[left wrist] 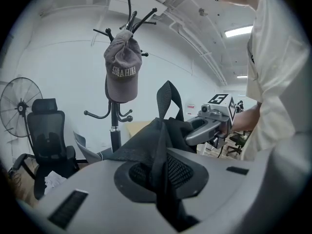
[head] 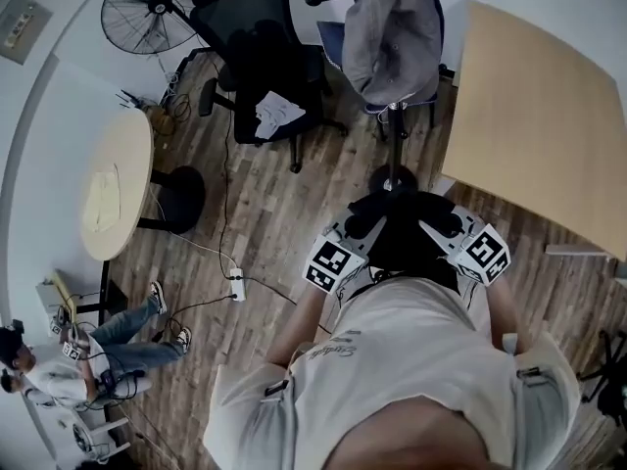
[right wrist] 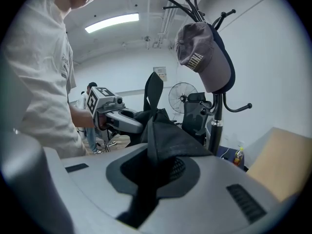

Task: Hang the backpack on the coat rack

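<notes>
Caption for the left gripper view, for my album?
Left gripper clamps the black backpack before a coat rack wearing a cap.

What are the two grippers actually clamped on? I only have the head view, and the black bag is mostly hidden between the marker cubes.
Observer: The left gripper is shut on dark mesh cloth of the black fabric backpack.
Operator: And the right one?
Observer: The right gripper is shut on that backpack's cloth too, with a strap loop standing up between the two grippers.
Operator: Any hooks free on the rack?
Observer: Yes. In the left gripper view, the black metal coat rack has bare lower hooks, well below the grey fabric baseball cap.
</notes>
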A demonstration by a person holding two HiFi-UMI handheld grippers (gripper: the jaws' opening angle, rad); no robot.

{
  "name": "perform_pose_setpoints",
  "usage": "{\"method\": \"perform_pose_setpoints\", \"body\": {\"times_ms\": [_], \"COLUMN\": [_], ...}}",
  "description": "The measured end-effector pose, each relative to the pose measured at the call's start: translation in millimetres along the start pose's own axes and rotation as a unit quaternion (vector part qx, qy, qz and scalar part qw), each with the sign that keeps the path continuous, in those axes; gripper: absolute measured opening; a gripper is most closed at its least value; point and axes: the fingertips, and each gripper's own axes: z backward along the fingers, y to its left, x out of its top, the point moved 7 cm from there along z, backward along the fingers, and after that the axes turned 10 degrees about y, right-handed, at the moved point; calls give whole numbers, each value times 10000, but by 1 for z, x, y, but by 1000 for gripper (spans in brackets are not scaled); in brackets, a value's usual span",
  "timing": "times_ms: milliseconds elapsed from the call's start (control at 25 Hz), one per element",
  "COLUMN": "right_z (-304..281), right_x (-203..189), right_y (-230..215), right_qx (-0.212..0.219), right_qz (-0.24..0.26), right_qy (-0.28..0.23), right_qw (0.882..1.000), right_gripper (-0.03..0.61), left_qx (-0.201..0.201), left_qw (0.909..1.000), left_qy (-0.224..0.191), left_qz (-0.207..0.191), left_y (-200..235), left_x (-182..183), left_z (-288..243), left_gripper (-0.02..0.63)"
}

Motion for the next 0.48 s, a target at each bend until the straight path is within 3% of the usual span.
{"method": "perform_pose_setpoints", "body": {"times_ms": [480], "right_z": [-12], "right_x": [10], "right_y": [-19], "right_qx": [-532], "right_qz": [-216], "right_qy": [-39], "right_qw": [9983], "right_gripper": [31], "left_qx": [-507], "left_qw": [9983], "left_qy": [123], "left_qz": [-277], "left_y": [39], "left_x": [16], "left_z": [-21], "left_gripper": [44]}}
